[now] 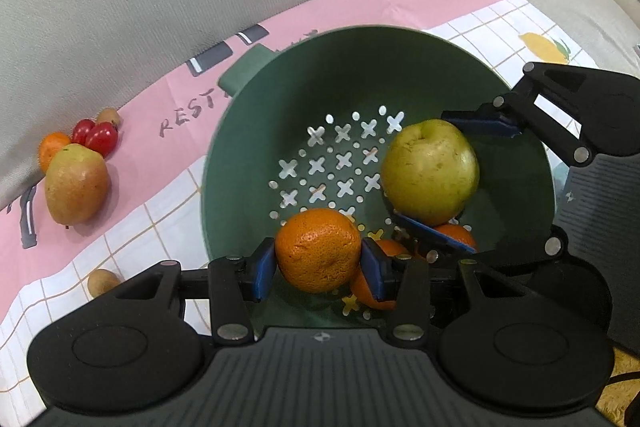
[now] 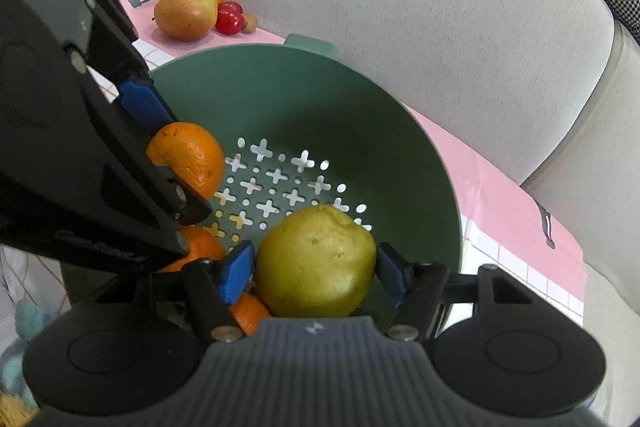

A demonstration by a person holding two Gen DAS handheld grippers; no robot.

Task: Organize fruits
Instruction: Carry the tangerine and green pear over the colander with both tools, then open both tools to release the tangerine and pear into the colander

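Between the pads of the left tool [image 1: 319, 269] sits an orange [image 1: 319, 250], gripped at its widest girth, jaws narrowed onto the peel on either side. It hangs over the near part of the green colander [image 1: 520, 163], above other oranges [image 1: 370, 291] already lying in the bottom. Just to the right of it, the right tool [image 2: 316, 269] has a yellow-green apple [image 2: 316, 261] clamped the same way, jaws standing wider because the fruit is bigger, also inside the colander bowl.

Judging by looks, the orange is firm but slightly yielding, with a pebbled skin that gives the pads good bite; holding it across the equator, as now, seems the safest hold. The apple appears heavier, hard and waxy-smooth, so it could slide if squeezed off-centre, and it would bruise if dropped onto the hard plastic.

Well beyond the left tool, on the pink cloth of the desk [image 1: 360, 3], wait a mango [image 1: 76, 183], small red tomatoes [image 1: 96, 137] and another orange fruit [image 1: 52, 149]; the tomatoes look soft-skinned and would need the lightest pinch.
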